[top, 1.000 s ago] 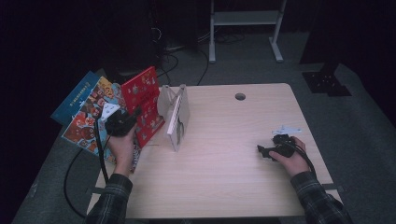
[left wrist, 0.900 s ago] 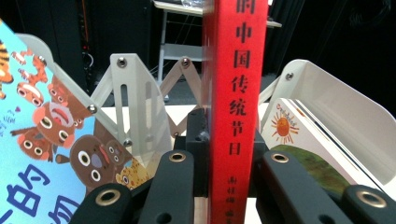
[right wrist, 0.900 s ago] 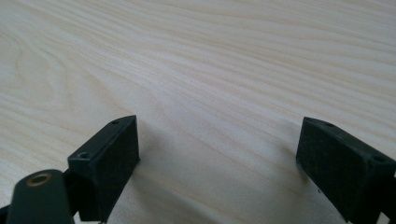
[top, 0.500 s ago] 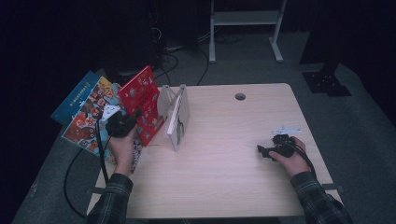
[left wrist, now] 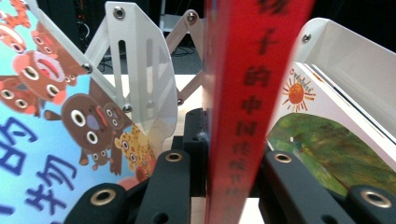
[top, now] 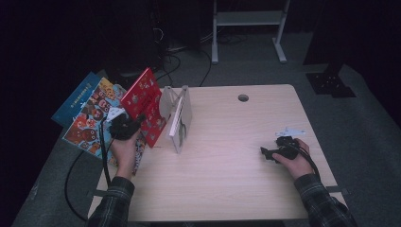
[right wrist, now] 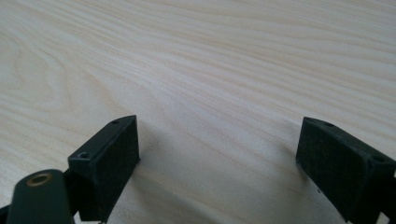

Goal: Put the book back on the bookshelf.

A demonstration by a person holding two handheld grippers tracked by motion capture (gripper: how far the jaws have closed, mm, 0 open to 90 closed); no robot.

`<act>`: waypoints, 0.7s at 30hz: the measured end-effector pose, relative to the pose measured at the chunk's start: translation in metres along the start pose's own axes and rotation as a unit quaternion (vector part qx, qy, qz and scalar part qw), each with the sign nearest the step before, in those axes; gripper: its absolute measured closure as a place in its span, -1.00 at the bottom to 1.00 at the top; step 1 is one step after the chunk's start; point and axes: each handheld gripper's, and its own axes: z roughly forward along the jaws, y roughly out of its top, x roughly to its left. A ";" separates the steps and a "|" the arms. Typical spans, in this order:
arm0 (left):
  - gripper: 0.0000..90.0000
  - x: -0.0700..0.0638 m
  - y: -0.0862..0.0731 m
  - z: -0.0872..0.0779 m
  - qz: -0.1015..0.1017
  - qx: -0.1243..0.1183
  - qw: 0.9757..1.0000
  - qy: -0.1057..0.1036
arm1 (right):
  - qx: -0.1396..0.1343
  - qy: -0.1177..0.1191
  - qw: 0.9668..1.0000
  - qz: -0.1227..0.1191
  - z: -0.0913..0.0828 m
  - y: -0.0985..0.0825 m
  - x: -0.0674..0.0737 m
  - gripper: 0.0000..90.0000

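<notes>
Step in hand looks like shelving: the left gripper (top: 124, 126) holds the red book (top: 145, 105) upright by its spine at the left edge of the table (top: 236, 179), just left of the white folding book rack (top: 166, 100). In the left gripper view the jaws stand nearly closed, one on each side of the red book (left wrist: 243, 107), pads against its covers, so it is clamped; the log-free read from the frames is a firm pinch, though the jaws have just been easing open a touch with the book between them. The rack's white plates (left wrist: 135, 70) sit right behind the spine, and a green-and-white picture book (left wrist: 327, 140) already stands in the slot to the right; from above that same book (top: 178, 127) leans in the rack. A blue bear-cover book (top: 92, 118) lies to the left, partly off the table edge, with another blue book (top: 78, 97) under it. Judgement: the red book is about at the rack but not yet seated; next move calls for lining the lower edge with a free slot between plates, lowering it in straight, then letting go without tipping the rack. The right gripper (top: 276, 152) rests low over bare table at the right, apart from everything; its jaws (right wrist: 219, 154) stand wide open, nothing between them.
</notes>
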 end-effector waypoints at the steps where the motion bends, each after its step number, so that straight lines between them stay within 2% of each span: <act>1: 0.67 0.001 0.000 -0.002 0.001 0.001 1.000 -0.001 | 0.000 0.000 1.000 0.000 0.000 0.000 0.000 -0.73; 4: 0.51 0.003 0.000 -0.009 -0.002 0.002 1.000 0.002 | 0.000 0.000 1.000 0.000 0.000 0.000 0.000 -0.73; 10: 0.34 0.007 -0.003 -0.025 0.000 0.013 1.000 0.002 | 0.000 0.000 1.000 0.000 0.000 0.000 0.000 -0.73; 12: 0.30 0.007 -0.005 -0.030 -0.005 0.015 1.000 0.000 | 0.000 0.000 1.000 0.000 0.000 0.000 0.000 -0.73; 18: 0.23 0.001 -0.009 -0.042 -0.005 0.027 1.000 -0.010 | 0.000 0.000 1.000 0.000 0.000 0.000 0.000 -0.73; 21: 0.21 -0.006 -0.009 -0.048 0.005 0.031 0.999 -0.016 | 0.000 0.000 1.000 0.000 0.000 0.000 0.000 -0.73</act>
